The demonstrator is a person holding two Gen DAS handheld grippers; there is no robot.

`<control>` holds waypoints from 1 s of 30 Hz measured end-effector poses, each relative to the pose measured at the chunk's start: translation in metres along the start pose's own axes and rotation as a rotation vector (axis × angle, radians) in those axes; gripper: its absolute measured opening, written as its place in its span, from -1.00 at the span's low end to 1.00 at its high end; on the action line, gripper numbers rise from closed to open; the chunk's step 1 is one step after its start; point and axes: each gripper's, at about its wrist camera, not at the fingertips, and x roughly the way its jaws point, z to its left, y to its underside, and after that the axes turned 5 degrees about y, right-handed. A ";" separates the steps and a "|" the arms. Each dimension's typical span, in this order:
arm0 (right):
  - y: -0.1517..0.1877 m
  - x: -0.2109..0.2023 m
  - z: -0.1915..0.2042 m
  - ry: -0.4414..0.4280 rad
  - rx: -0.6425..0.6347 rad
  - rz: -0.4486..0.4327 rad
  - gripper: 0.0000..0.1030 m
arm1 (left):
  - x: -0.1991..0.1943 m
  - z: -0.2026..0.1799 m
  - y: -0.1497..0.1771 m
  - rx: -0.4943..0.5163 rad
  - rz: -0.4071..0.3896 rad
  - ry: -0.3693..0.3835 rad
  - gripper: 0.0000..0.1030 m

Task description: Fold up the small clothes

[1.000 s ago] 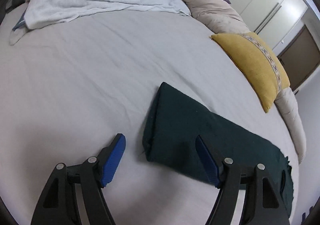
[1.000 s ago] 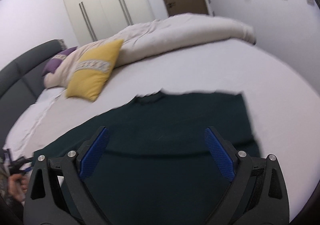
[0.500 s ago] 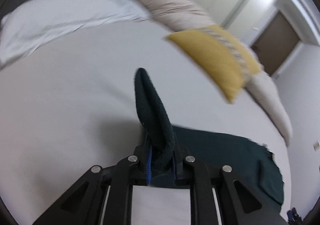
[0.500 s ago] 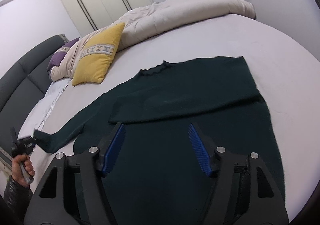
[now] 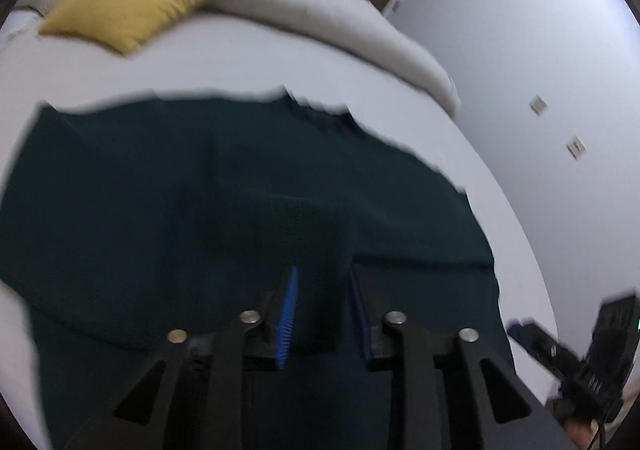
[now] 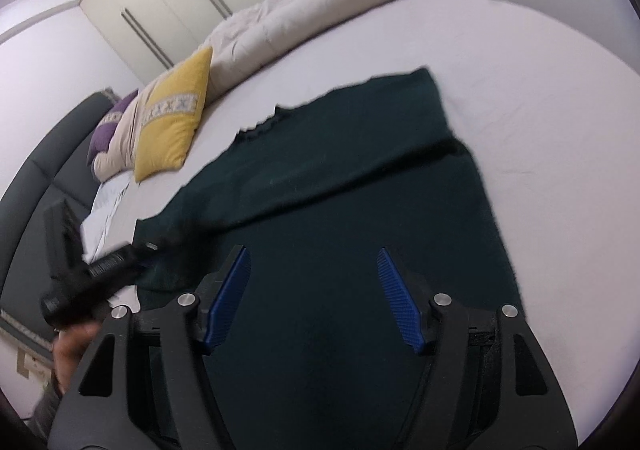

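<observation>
A dark green sweater [image 6: 352,186] lies spread on the white bed sheet [image 6: 540,98], one sleeve folded across its chest. My left gripper [image 5: 322,290] is shut on the end of the other sleeve [image 5: 304,234] and holds it over the sweater's body [image 5: 120,210]. In the right wrist view the left gripper [image 6: 168,242] shows blurred at the sweater's left side. My right gripper [image 6: 314,274] is open and empty, hovering above the sweater's lower half. It also shows in the left wrist view [image 5: 576,362] at the lower right.
A yellow cushion [image 6: 176,122] and a rolled beige duvet [image 6: 328,2] lie along the far edge of the bed. A purple cushion [image 6: 106,130] and a dark grey headboard [image 6: 44,170] are at the left. Wardrobe doors and a wall stand beyond.
My left gripper closed on the sleeve end, lifted it and swung it right over the sweater's body. My right gripper drew back a little and stayed open.
</observation>
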 end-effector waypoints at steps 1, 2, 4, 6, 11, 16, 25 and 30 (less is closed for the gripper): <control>0.000 0.003 0.003 0.001 -0.006 0.014 0.26 | -0.001 0.000 0.005 -0.001 0.001 -0.003 -0.05; -0.002 0.010 0.007 -0.006 -0.016 0.030 0.26 | -0.009 0.005 0.010 -0.012 -0.011 -0.005 0.15; -0.006 0.023 0.019 -0.039 -0.033 0.057 0.28 | -0.028 0.016 0.015 -0.031 -0.045 0.004 0.19; -0.011 0.035 0.033 -0.088 -0.044 0.078 0.29 | -0.055 0.036 0.014 -0.048 -0.096 -0.016 0.19; -0.021 0.100 0.094 -0.145 -0.090 0.203 0.28 | -0.101 0.090 0.004 -0.121 -0.176 -0.089 0.19; -0.017 0.164 0.132 -0.038 -0.133 0.310 -0.48 | -0.125 0.133 0.002 -0.187 -0.212 -0.119 0.19; -0.065 0.107 0.179 -0.056 -0.350 0.158 -0.87 | -0.135 0.151 -0.013 -0.224 -0.251 -0.148 0.19; -0.115 0.107 0.155 -0.033 -0.318 0.100 -0.87 | -0.124 0.152 -0.036 -0.189 -0.256 -0.196 0.28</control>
